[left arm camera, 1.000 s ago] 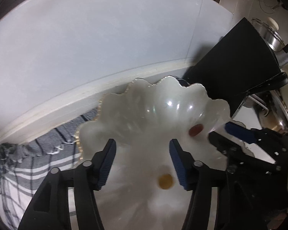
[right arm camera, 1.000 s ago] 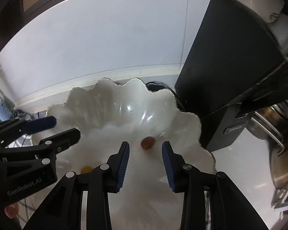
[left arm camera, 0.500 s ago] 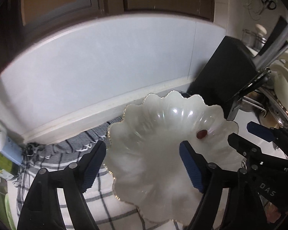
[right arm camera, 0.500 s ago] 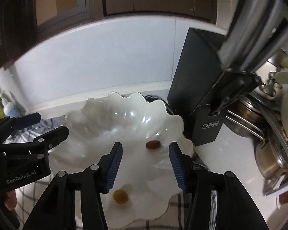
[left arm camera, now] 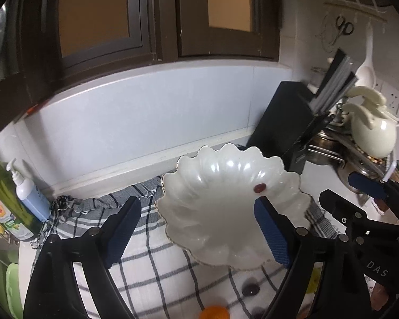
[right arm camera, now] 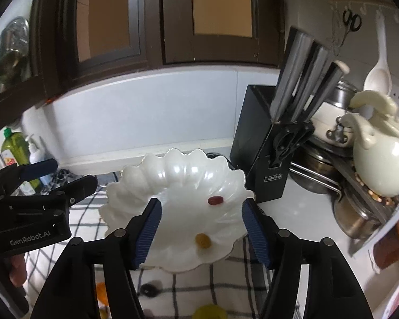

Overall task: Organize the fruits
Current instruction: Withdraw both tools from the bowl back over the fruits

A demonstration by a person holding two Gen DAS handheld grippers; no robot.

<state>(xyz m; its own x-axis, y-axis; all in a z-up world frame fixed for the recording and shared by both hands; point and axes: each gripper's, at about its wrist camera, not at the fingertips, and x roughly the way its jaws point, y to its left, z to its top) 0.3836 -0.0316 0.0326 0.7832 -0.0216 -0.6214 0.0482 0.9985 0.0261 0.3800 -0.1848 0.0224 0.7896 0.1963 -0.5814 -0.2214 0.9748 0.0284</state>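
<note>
Lower frame edge cuts off an orange fruit (left arm camera: 214, 313) and a green fruit (right arm camera: 209, 312); the left gripper's blue-padded finger (left arm camera: 272, 232) hides part of the bowl's rim (left arm camera: 173, 239).

A scalloped bowl (right arm camera: 178, 178) sits mid-frame on a checked cloth (right arm camera: 188, 289), two small fruits (right arm camera: 215, 200) inside it; a knife block (right arm camera: 263, 154) stands right, bottles (right arm camera: 13, 146) far left.

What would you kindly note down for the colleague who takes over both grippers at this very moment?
Left gripper: open, empty, jaws just been opening.
Right gripper: open, empty, jaws just been opening.
In the white scalloped bowl on the checked cloth: a red fruit and a yellow fruit.
Left on the cloth: an orange fruit, a dark fruit, a green fruit.
</note>
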